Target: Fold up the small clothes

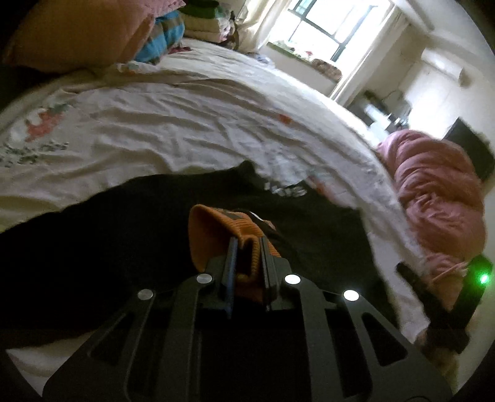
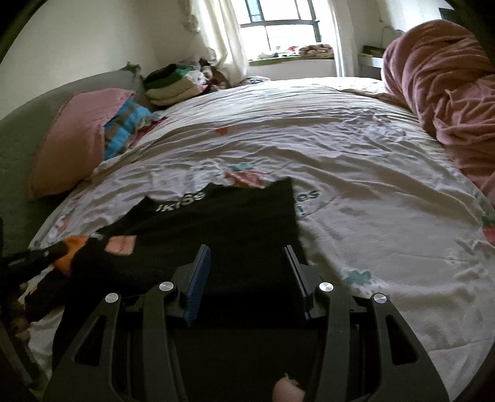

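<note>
A small black garment [image 1: 92, 247] with white lettering and an orange ribbed cuff [image 1: 216, 232] lies on the bed. My left gripper [image 1: 249, 244] is shut on the orange cuff, holding it just above the black cloth. In the right wrist view the black garment [image 2: 232, 222] lies flat in front, with its orange part [image 2: 74, 247] at the far left. My right gripper [image 2: 247, 250] is open, its fingers [image 2: 199, 272] wide apart over the near edge of the black cloth. The right gripper also shows at the right edge of the left wrist view [image 1: 458, 309].
The bed has a rumpled white printed sheet [image 2: 355, 185]. A bunched pink blanket [image 2: 448, 92] lies at the right. A pink pillow [image 2: 77, 139], striped blue cloth and a stack of folded clothes [image 2: 173, 83] sit at the left, by the headboard. A window [image 2: 278, 27] is beyond.
</note>
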Demonstrator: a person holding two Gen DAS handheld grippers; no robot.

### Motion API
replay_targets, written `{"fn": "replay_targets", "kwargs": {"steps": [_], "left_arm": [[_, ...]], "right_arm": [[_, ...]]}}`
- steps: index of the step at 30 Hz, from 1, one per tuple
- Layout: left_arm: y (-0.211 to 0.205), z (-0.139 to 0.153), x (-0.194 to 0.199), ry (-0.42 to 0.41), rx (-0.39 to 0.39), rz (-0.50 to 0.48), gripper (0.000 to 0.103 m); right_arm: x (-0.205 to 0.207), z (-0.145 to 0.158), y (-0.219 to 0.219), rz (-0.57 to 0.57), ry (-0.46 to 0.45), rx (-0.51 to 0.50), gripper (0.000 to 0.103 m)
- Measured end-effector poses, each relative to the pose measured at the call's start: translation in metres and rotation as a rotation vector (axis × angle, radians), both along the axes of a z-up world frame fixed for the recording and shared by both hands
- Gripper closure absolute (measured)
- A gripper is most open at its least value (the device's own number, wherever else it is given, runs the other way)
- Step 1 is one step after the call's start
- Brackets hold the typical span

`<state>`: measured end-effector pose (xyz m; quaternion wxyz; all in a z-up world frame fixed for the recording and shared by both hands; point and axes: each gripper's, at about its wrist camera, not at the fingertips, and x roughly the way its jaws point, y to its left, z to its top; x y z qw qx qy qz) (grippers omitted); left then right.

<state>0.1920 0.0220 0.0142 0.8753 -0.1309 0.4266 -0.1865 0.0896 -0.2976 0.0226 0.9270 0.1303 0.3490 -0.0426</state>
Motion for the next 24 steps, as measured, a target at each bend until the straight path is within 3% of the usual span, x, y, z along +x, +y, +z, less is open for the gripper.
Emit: {"fn": "replay_targets", "kwargs": {"steps": [5, 8, 12, 17, 19, 20, 21, 24], "left_arm": [[0.003, -0.021, 0.008, 0.085, 0.108, 0.008, 0.091], [0.014, -0.017, 0.007, 0.073, 0.080, 0.042, 0.081], [0.021, -0.008, 0.004, 0.027, 0.080, 0.083, 0.079], [0.007, -0.010, 0.002, 0.030, 0.095, 0.046, 0.074], [-0.006, -0.018, 0.001, 0.039, 0.129, 0.017, 0.074], [-0.012, -0.023, 0.001, 0.047, 0.147, 0.008, 0.074], [-0.017, -0.029, 0.002, 0.057, 0.170, 0.001, 0.074], [-0.024, -0.047, 0.005, 0.101, 0.242, 0.001, 0.073]], "right_arm": [[0.013, -0.008, 0.000, -0.020, 0.055, -0.039, 0.057], [0.022, -0.013, 0.009, 0.004, 0.075, -0.066, 0.056], [0.043, -0.025, 0.009, 0.002, 0.115, -0.113, 0.041], [0.077, -0.053, -0.017, -0.041, 0.239, -0.073, 0.041], [0.081, -0.063, -0.025, -0.044, 0.264, -0.041, 0.055], [0.081, -0.065, -0.027, -0.036, 0.259, -0.025, 0.080], [0.080, -0.066, -0.028, -0.027, 0.251, -0.018, 0.087], [0.072, -0.058, -0.031, -0.007, 0.193, -0.024, 0.091]]}}
